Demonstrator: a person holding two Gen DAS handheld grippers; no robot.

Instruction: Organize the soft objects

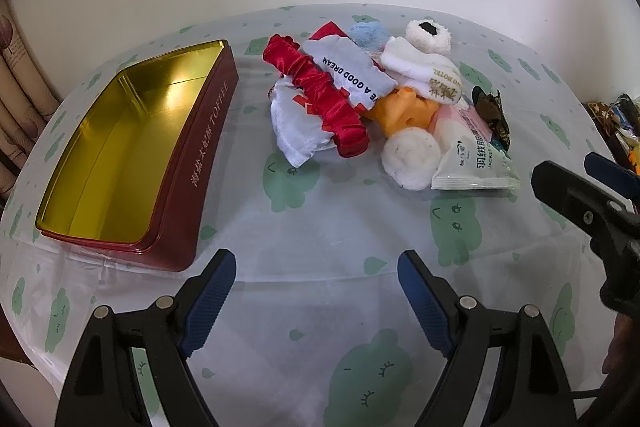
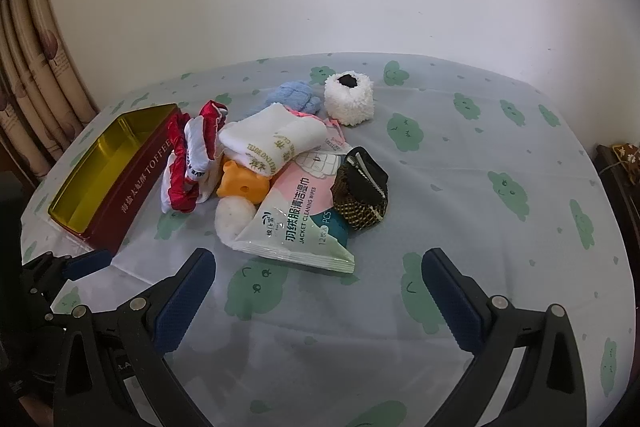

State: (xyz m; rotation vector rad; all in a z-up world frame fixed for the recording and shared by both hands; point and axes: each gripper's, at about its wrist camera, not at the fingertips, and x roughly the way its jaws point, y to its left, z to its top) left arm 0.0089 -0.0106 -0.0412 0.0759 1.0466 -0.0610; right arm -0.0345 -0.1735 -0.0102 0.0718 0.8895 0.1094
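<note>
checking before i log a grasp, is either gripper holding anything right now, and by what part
Nothing is held. The left gripper and right gripper are both open above bare tablecloth.

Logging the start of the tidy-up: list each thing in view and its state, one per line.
Toffee tin: open, empty.
Red scrunchie: draped over pile.
Wipes pack: sealed, lying flat.
Black pouch: zipped, beside wipes pack.
White fluffy roll: upright, apart from pile.
Left gripper: open, empty.
Right gripper: open, empty.
</note>
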